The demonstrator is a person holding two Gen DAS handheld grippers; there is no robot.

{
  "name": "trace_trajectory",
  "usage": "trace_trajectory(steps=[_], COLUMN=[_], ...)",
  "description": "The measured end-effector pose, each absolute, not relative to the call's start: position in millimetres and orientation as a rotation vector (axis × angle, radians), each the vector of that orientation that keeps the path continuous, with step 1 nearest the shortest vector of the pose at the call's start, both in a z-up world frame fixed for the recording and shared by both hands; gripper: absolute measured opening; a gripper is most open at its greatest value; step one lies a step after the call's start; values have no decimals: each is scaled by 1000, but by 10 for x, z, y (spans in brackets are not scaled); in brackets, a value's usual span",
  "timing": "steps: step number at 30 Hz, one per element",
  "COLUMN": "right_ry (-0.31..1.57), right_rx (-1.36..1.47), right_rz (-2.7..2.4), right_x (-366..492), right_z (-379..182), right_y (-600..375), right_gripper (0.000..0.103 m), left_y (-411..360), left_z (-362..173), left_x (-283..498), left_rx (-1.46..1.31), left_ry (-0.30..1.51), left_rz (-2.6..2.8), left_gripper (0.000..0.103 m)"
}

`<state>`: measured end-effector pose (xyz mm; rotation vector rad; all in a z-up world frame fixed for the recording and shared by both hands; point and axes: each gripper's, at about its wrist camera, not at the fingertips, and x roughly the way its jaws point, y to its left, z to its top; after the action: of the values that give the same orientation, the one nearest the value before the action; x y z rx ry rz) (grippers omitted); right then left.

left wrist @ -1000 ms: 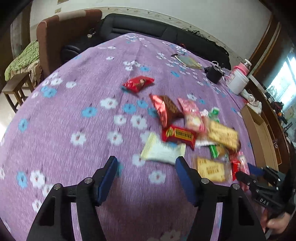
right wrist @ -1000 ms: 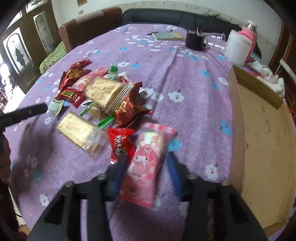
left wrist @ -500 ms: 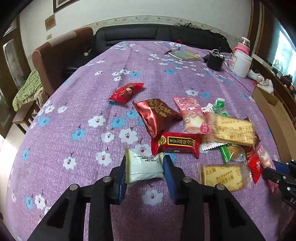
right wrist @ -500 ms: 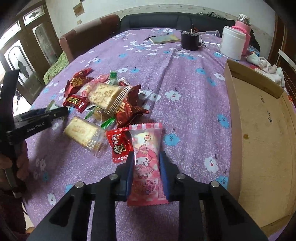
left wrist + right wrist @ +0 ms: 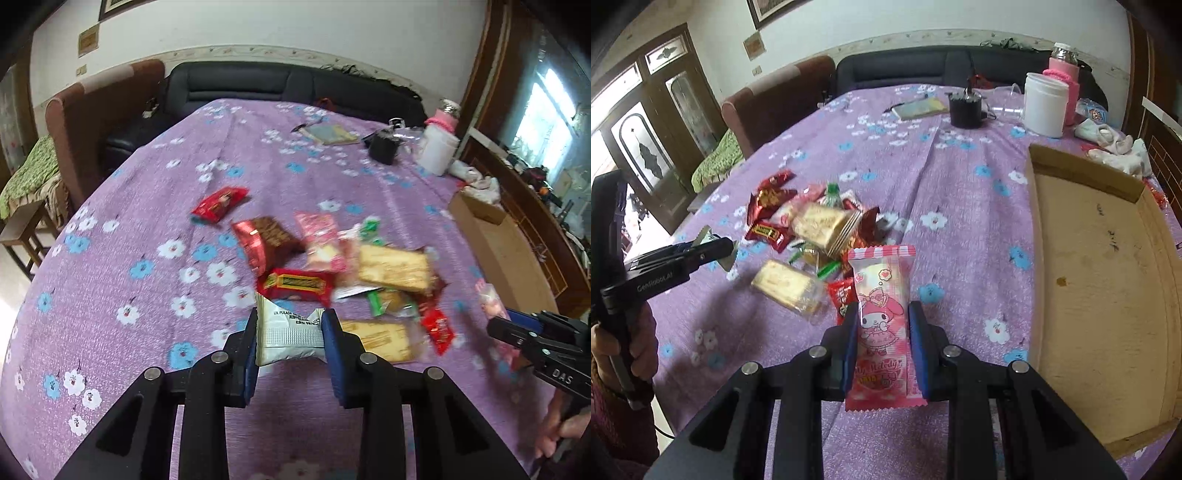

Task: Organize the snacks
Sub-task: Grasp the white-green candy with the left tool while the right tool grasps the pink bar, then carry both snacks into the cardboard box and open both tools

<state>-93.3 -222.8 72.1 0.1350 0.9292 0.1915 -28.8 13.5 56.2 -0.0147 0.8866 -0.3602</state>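
Holding: each hand-held gripper has one snack packet pinched between its fingers, so two pickups look made and no delivery shows yet.

Left wrist view, fingers: the left gripper (image 5: 290, 338) is closing its jaws on a white packet (image 5: 290, 334), the blue pads pressing its two sides so the wrapper bows between them.
Left wrist view, ahead of the fingers: the snack pile (image 5: 332, 266) lies just beyond the fingertips on the purple flowered tablecloth (image 5: 129, 295); a red bar (image 5: 295, 284) sits nearest, with a dark red pouch, a pink packet and biscuit packs behind it.
Left wrist view, apart from the pile: one red packet (image 5: 219, 203) lies alone, further off and to the left of the fingers.
Left wrist view, right of the fingers: the cardboard box (image 5: 495, 240) stands at the cloth's right side; its inside is hardly visible from here.

Right wrist view, fingers: the right gripper (image 5: 882, 341) is narrowly closed on a pink cartoon packet (image 5: 882, 325), held upright and lengthwise between the pads.
Right wrist view, left of the fingers: the pile, with a biscuit pack (image 5: 786, 288) close by.
Right wrist view, right of the fingers: the box, its wide tan floor bare as far as can be seen, with no snack in it.

Progress: early by this judgement; the box looks empty and most snacks remain loose.
Left to do: carry both held packets to the box, then clear the pile and the lone red packet.
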Motion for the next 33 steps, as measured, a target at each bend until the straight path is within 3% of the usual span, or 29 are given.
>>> trace_trajectory(steps=[9,20,26,27,33], right_ry=[842,786,830,850,864], right_rx=[215,373,448,460,467], right_rz=[114,-84,-169,-169,-195], right_x=[-980,-715,-402,-375,-449], right_z=[991,1031,709,622,550], right_y=[-2749,-3798,-4304,-4371,-4518], right_gripper=[25,25,24,24,24], left_y=[-519,-1925,-2741,-2863,-3170], left_z=[911,1164,919,829,447], left_x=[-384,-351,-163,-126,-19], left_rx=[27,60,92,95,115], left_ry=[853,838,872,888,968], left_rz=[-513,-734,-768,-776,-752], left_gripper=[33,32,32,28,28])
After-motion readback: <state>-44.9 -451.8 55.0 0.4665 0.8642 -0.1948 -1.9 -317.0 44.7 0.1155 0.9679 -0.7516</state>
